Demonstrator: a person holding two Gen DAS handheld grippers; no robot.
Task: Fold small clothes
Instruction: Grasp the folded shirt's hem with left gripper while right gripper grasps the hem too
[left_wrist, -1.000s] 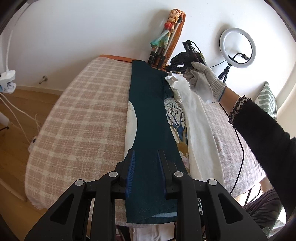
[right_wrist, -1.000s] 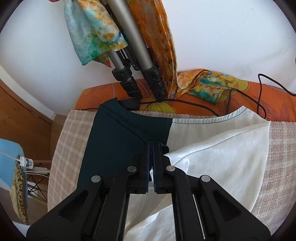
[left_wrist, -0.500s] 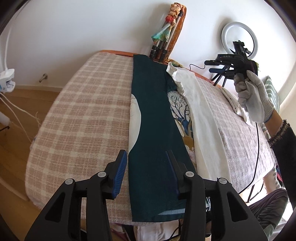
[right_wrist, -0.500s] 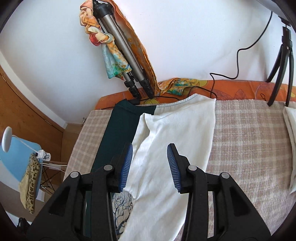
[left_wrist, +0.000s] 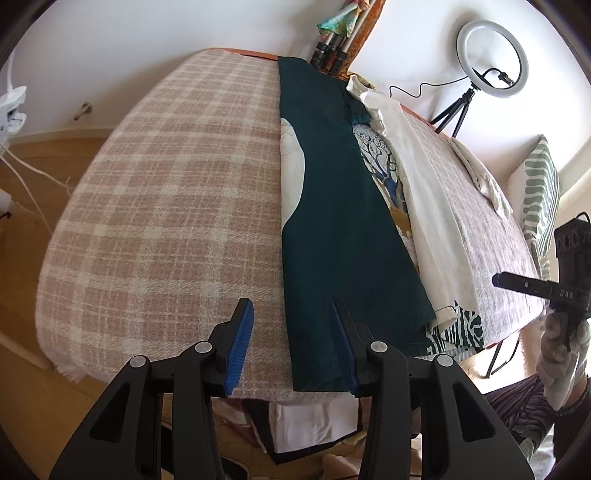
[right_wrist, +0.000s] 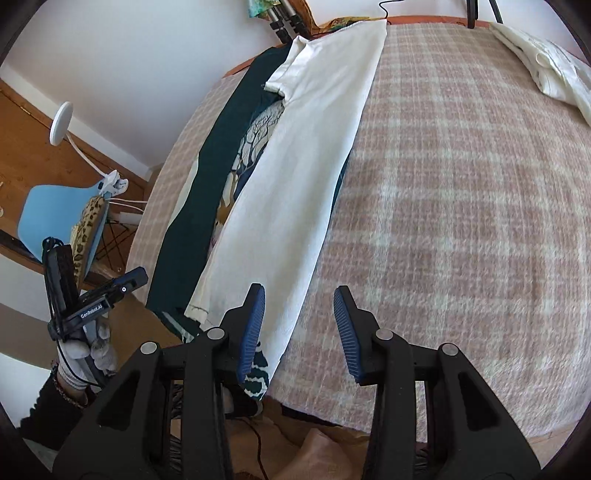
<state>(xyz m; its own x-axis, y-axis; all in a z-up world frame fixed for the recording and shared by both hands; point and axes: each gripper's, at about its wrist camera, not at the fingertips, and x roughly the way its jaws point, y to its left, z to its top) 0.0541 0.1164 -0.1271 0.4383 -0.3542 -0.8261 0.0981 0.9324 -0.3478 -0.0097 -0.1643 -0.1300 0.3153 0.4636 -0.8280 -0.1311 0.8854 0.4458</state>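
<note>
Spread out lengthwise on the plaid-covered bench (left_wrist: 155, 192): a folded shirt (left_wrist: 332, 206), dark green panel on one side, white panel (right_wrist: 306, 155) on the other, tree print showing between. Left tool (left_wrist: 291, 332) spread, nothing between its blue pads, hovering over the shirt's near green hem. Right tool (right_wrist: 299, 325) likewise spread and empty, just beside the white panel's near edge. Crumpled white cloth (right_wrist: 546, 62) at the far corner, well apart.
</note>
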